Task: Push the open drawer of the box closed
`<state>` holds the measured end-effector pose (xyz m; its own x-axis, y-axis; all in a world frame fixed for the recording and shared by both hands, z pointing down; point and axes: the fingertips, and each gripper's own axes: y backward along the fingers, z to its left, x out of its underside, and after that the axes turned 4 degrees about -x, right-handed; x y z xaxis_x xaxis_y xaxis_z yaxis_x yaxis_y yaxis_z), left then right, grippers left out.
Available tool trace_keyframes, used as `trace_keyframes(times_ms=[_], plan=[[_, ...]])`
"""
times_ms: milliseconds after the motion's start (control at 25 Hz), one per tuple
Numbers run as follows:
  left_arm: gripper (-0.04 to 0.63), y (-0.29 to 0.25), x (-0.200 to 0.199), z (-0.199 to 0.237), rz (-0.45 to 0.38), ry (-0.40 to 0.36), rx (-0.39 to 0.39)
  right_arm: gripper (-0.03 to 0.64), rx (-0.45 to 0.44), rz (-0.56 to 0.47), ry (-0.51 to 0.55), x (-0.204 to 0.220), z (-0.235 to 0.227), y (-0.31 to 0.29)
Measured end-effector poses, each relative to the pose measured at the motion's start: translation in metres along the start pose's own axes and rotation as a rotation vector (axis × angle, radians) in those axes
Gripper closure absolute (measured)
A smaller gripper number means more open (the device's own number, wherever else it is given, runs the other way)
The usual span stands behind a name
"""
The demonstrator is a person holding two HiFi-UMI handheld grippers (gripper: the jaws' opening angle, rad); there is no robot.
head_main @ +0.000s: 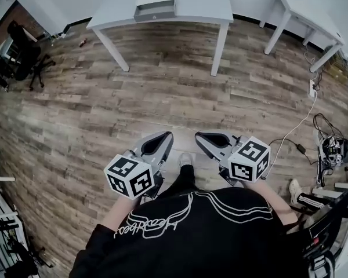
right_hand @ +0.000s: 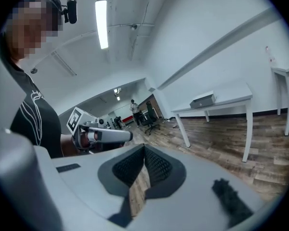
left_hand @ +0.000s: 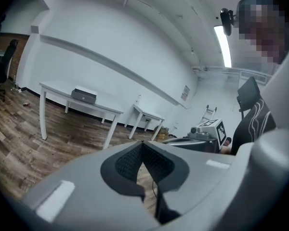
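The grey box (head_main: 155, 6) stands far off on a white table (head_main: 197, 4) at the top of the head view, and its drawer seems to stick out toward me. The same box (left_hand: 83, 96) is small in the left gripper view, and the box (right_hand: 203, 100) is equally distant in the right gripper view. My left gripper (head_main: 165, 136) is held close to the body over the floor, its jaws shut with nothing between them (left_hand: 142, 143). Beside it is my right gripper (head_main: 202, 136), whose tips also meet on nothing (right_hand: 144, 147).
Wooden floor lies between me and the table. A second white table (head_main: 307, 16) stands at the back right. An office chair (head_main: 23, 51) is at the left. Cables (head_main: 301, 126) and gear lie on the floor at the right.
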<state>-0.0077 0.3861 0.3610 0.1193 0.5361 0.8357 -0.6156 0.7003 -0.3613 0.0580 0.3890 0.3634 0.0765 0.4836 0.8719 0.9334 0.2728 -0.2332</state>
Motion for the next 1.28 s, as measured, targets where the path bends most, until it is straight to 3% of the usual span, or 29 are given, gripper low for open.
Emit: trace_keyframes(times_ms=[200,400,600,760,960,1160,1280], plan=[[0.591,-0.037,-0.069,0.087,-0.033,0.012,0.023,0.607,-0.005,0.026,0.047,-0.065,-0.069,-0.080],[0.591,-0.070,-0.130,0.138,-0.107,-0.012,0.057,0.607,0.032,0.003,0.135,-0.121,-0.116,-0.117],[0.591,-0.109,-0.153,0.164,-0.100,-0.018,0.069,0.607,0.067,-0.018,0.057,-0.132,-0.165,-0.125],[0.591,-0.129,-0.167,0.190,-0.098,-0.062,0.014,0.607,0.056,-0.004,0.049,-0.139,-0.205,-0.146],[0.591,-0.177,-0.180,0.244,-0.043,-0.003,-0.052,0.607,0.013,-0.002,-0.001,-0.158,-0.269,-0.182],[0.591,-0.240,-0.213,0.308,-0.007,-0.002,-0.120,0.607,0.001,0.015,-0.041,-0.183,-0.347,-0.212],[0.540,-0.284,-0.231,0.343,0.023,0.000,-0.139,0.607,0.005,0.024,-0.058,-0.198,-0.396,-0.224]])
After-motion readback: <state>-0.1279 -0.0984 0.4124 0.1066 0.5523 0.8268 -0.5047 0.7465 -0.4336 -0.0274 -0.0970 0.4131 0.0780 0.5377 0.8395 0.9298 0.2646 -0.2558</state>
